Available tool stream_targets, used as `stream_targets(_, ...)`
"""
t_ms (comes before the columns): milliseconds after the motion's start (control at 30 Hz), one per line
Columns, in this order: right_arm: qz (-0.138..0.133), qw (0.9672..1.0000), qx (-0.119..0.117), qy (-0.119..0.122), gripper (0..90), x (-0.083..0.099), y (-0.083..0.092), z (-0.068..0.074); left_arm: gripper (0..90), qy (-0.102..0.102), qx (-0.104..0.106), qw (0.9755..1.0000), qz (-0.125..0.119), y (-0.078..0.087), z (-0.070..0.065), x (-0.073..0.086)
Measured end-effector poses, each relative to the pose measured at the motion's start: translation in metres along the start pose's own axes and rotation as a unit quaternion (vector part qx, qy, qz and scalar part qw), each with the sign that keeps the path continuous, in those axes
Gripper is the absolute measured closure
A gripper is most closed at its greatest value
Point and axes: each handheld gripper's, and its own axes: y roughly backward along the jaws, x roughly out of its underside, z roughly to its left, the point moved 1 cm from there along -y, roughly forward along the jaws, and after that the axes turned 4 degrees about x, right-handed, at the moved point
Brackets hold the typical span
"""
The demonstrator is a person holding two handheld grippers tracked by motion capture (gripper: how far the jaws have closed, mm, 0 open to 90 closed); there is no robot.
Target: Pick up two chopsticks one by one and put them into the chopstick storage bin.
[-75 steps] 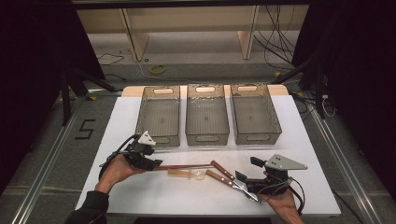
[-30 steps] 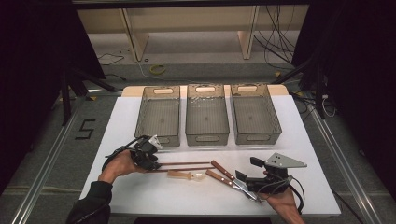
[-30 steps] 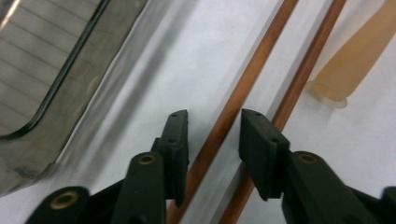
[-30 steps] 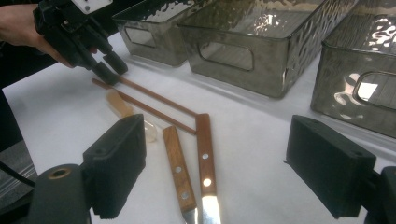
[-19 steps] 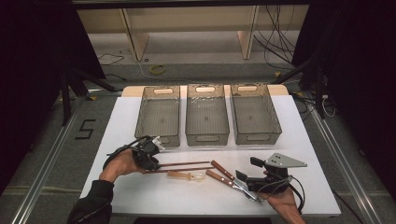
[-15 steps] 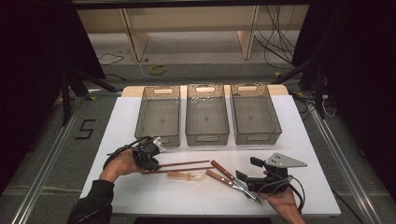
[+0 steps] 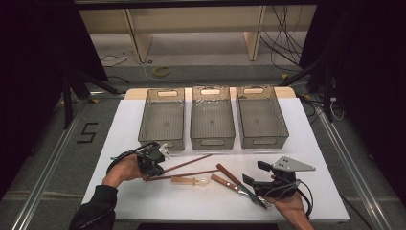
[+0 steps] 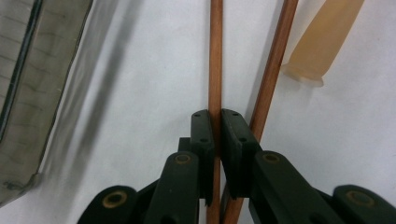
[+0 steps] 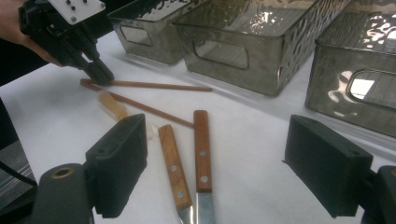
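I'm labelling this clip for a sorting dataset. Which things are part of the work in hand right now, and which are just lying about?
In hand:
- left gripper, jaws just closed on one brown chopstick
- second chopstick, beside it

Lying about:
- two wooden-handled knives before the open right gripper
- pale translucent utensil handle
- three grey bins
- white table
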Motion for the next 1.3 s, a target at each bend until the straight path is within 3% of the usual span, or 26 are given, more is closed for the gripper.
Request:
stream_targets(300, -0.001, 1.0000, 0.000, -0.002, 22.3, 0.000, 0.001, 0.000, 83.6, -0.022, -0.006, 0.9997, 0.000, 0.003, -0.006, -0.002)
stream_targets(500, 0.000, 1.0000, 0.000, -0.004, 22.3, 0.000, 0.001, -0.001, 83.7, -0.015, -0.019, 0.9995, -0.019, 0.012, -0.008, -0.004)
stream_targets(667, 0.000, 1.0000, 0.001, -0.002, 22.3, 0.000, 0.001, -0.001, 83.6, -0.020, -0.022, 0.9989, -0.037, 0.023, -0.014, -0.008)
stream_targets(867, -0.002, 1.0000, 0.001, -0.004, 22.4, 0.000, 0.001, -0.002, 83.6, -0.010, -0.020, 0.9975, -0.066, 0.038, -0.017, -0.012)
stream_targets(1000, -0.003, 1.0000, 0.000, -0.004, 22.3, 0.000, 0.001, -0.002, 83.6, 0.000, -0.020, 0.9957, -0.090, 0.046, -0.017, -0.013)
stream_targets(1133, -0.003, 1.0000, 0.001, -0.007, 22.3, 0.000, 0.001, -0.003, 83.6, 0.023, -0.021, 0.9918, -0.124, 0.056, -0.016, -0.012)
stream_targets(1233, -0.003, 1.0000, 0.000, -0.008, 22.3, 0.000, 0.001, -0.003, 83.6, 0.036, -0.033, 0.9899, -0.133, 0.061, -0.012, -0.011)
stream_targets(1300, -0.003, 1.0000, 0.001, -0.007, 22.3, 0.000, 0.001, -0.003, 83.6, 0.047, -0.039, 0.9874, -0.146, 0.065, -0.010, -0.010)
